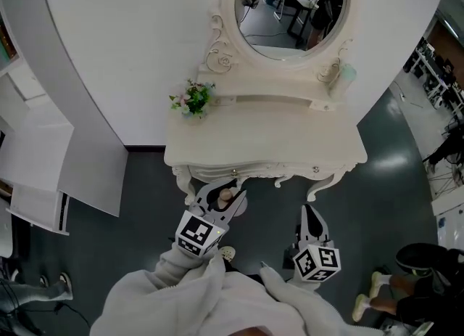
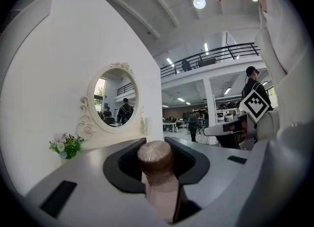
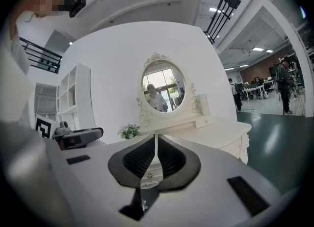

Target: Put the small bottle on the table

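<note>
Open hall with a dark grey-green floor (image 1: 395, 157): a cream carved dressing table (image 1: 268, 135) stands against a white curved wall, with both claws at its front.

The left claw (image 2: 156, 161) is clamped on the small pale-pink bottle (image 2: 162, 191) with a round brown cap. It holds the bottle upright between its dark pads, just off the table's front edge and not over the table top. The right claw (image 3: 156, 158) has its jaws pressed together and is a little farther out from the same front edge, near the table's right front leg. At the table's back left corner sits a small bunch of green and white flowers (image 1: 192, 99). An oval mirror in a scrolled frame (image 1: 290, 4) rises along the table's back. A pale green cylinder (image 1: 347, 73) stands at the table's back right, beside the mirror.
</note>
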Tool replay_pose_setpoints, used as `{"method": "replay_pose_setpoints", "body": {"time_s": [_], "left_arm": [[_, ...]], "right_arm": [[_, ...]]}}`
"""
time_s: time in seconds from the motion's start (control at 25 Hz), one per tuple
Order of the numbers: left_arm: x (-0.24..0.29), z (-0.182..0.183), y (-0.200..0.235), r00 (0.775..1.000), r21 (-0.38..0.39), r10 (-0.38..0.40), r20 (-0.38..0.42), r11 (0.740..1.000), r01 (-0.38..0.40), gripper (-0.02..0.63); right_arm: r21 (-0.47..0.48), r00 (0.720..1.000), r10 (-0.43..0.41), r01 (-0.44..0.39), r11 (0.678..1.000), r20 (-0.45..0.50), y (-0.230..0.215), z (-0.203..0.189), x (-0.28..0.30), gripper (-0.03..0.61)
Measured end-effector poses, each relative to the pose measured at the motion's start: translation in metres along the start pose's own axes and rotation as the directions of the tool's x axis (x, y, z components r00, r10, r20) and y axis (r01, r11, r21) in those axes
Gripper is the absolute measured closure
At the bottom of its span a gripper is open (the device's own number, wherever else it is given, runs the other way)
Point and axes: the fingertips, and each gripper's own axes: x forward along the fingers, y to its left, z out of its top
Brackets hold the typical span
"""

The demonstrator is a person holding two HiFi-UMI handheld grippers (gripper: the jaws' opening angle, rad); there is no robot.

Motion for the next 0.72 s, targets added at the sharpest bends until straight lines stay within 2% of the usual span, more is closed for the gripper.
{"method": "replay_pose_setpoints", "body": {"time_s": [0.4, 0.72], "left_arm": [[0.015, -0.005, 0.018, 0.999, 0.024, -0.041, 0.001, 0.999, 0.041, 0.485], [0.006, -0.016, 0.014, 0.999, -0.006, -0.043, -0.016, 0.999, 0.043, 0.485]], "right_arm": [[0.02, 0.999, -0.031, 0.031, 0.999, 0.031, 0.0, -0.005, 0.023, 0.537], [0.037, 0.998, -0.06, 0.06, 0.997, -0.005, 0.0, -0.02, 0.013, 0.537]]}}
